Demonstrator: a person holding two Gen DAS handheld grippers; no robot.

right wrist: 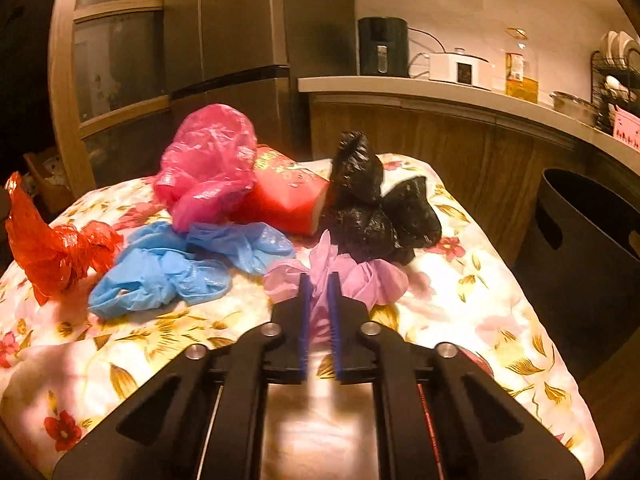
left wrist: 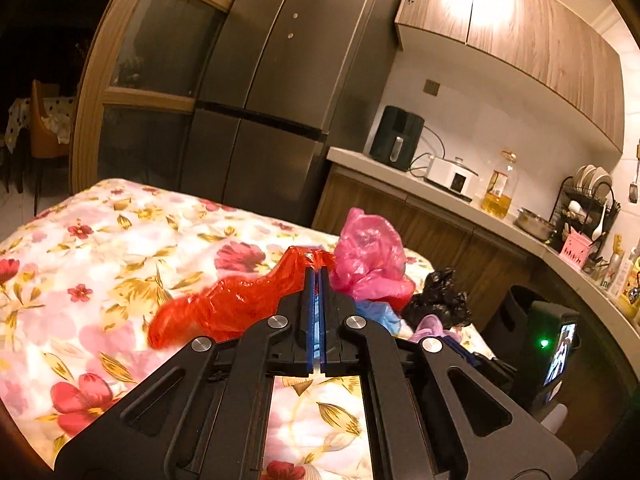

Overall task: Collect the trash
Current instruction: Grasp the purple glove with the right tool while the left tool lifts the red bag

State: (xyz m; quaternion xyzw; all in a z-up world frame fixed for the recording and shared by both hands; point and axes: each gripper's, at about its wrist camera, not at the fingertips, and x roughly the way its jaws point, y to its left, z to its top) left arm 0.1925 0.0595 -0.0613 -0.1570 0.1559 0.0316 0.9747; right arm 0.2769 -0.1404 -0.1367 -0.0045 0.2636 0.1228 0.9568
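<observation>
Crumpled plastic bags lie on a floral-cloth table [right wrist: 160, 332]. My left gripper [left wrist: 317, 268] is shut on the red bag [left wrist: 224, 308], which hangs to the left above the cloth; the bag also shows at the left of the right wrist view [right wrist: 48, 248]. My right gripper [right wrist: 320, 280] is nearly closed on the lilac bag [right wrist: 360, 276], which lies on the cloth. Behind lie a blue bag [right wrist: 168, 268], a pink bag [right wrist: 208, 160], a red box [right wrist: 284, 196] and a black bag [right wrist: 372, 200].
A black trash bin [right wrist: 580, 248] stands on the floor right of the table. A kitchen counter [right wrist: 440, 88] with appliances, an oil bottle and a dish rack runs behind. A dark fridge [left wrist: 280, 80] stands at the back.
</observation>
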